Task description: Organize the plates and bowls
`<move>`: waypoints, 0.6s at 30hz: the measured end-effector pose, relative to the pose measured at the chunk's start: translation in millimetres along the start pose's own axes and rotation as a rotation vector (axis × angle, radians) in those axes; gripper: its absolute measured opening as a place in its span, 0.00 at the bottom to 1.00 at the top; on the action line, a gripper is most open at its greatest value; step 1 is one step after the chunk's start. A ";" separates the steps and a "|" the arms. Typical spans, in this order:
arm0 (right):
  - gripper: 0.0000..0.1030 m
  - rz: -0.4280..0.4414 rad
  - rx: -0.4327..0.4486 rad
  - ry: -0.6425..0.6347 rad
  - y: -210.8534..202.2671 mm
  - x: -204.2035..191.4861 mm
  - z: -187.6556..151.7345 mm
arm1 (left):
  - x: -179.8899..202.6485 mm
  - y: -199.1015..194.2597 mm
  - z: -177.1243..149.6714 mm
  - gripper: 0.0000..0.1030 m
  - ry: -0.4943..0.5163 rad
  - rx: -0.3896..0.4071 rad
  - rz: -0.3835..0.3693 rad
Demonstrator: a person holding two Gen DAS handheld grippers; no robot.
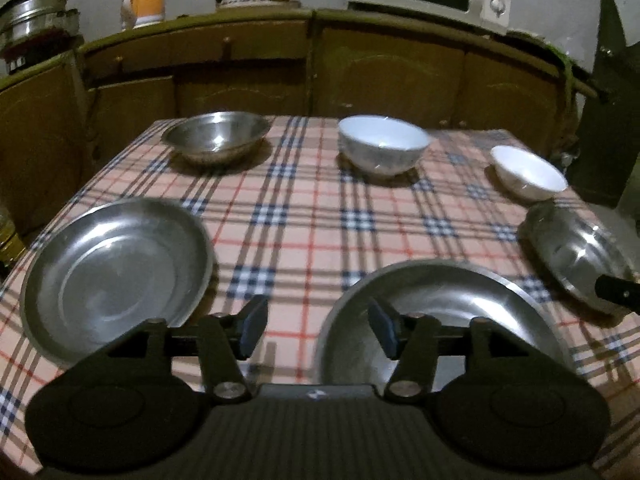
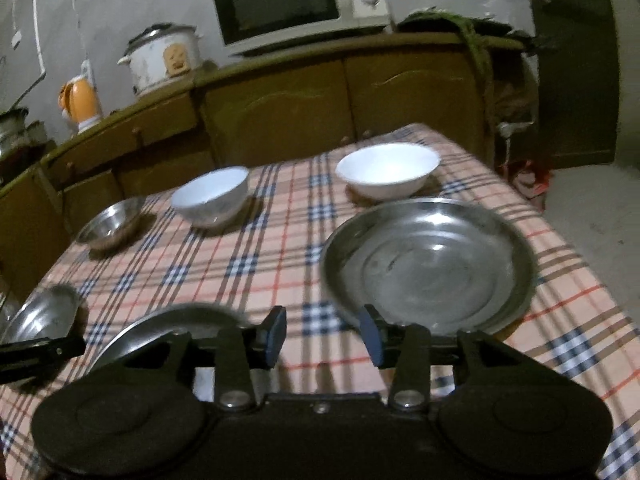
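On the plaid tablecloth (image 1: 304, 224) lie three steel plates: left (image 1: 116, 276), middle (image 1: 452, 320) and right (image 1: 576, 256). At the back stand a steel bowl (image 1: 216, 136), a large white bowl (image 1: 384, 148) and a small white bowl (image 1: 528, 172). My left gripper (image 1: 316, 328) is open and empty, hovering between the left and middle plates. My right gripper (image 2: 322, 338) is open and empty, just in front of the right plate (image 2: 428, 268). The right wrist view also shows the small white bowl (image 2: 388, 170), the large white bowl (image 2: 210, 194), the steel bowl (image 2: 110, 222) and the middle plate (image 2: 160, 332).
Wooden cabinets (image 1: 360, 72) run behind the table, carrying a microwave (image 2: 300, 4), a rice cooker (image 2: 164, 60) and an orange kettle (image 2: 80, 104). The table's right edge (image 2: 580, 264) drops to the floor. The other gripper's black finger (image 1: 616, 292) shows at the right.
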State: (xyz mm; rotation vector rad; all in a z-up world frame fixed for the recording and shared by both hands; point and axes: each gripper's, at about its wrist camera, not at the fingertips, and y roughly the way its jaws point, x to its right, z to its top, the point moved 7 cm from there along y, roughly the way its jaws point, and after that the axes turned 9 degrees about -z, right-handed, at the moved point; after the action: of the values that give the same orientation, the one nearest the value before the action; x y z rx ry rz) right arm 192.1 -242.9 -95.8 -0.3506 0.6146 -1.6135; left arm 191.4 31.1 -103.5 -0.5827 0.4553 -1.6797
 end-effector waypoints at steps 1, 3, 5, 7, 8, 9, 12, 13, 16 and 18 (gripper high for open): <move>0.53 -0.006 0.006 0.005 -0.9 4.9 3.2 | 5.3 0.2 2.9 0.59 0.004 0.002 -0.014; 0.57 -0.027 0.020 0.011 -2.2 18.2 9.4 | 16.8 1.6 8.4 0.60 0.019 0.007 -0.037; 0.58 -0.051 0.031 0.020 -2.2 32.2 14.8 | 30.7 3.6 15.1 0.60 0.035 0.010 -0.062; 0.59 -0.069 0.032 0.037 -0.1 46.8 19.1 | 45.9 6.7 21.7 0.61 0.045 0.010 -0.090; 0.60 -0.077 0.032 0.043 1.5 54.7 21.3 | 53.6 8.9 24.7 0.62 0.050 0.009 -0.103; 0.61 -0.090 0.033 0.044 3.4 63.2 23.6 | 61.6 11.1 27.4 0.62 0.057 0.008 -0.117; 0.64 -0.126 0.034 0.053 10.4 89.2 29.6 | 83.9 20.9 33.5 0.64 0.077 0.002 -0.145; 0.67 -0.134 0.034 0.061 12.8 97.1 31.8 | 90.5 24.8 33.9 0.65 0.081 -0.003 -0.152; 0.68 -0.158 0.028 0.079 21.2 118.2 35.4 | 110.0 36.8 34.8 0.65 0.090 -0.023 -0.176; 0.68 -0.168 0.019 0.098 29.6 131.9 37.6 | 121.9 44.9 33.9 0.66 0.102 -0.036 -0.184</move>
State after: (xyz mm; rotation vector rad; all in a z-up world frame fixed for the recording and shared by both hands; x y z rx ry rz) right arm 218.4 -380.7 -99.1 -0.3169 0.6582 -1.8046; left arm 230.7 -96.2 -87.7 -0.5807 0.5189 -1.8863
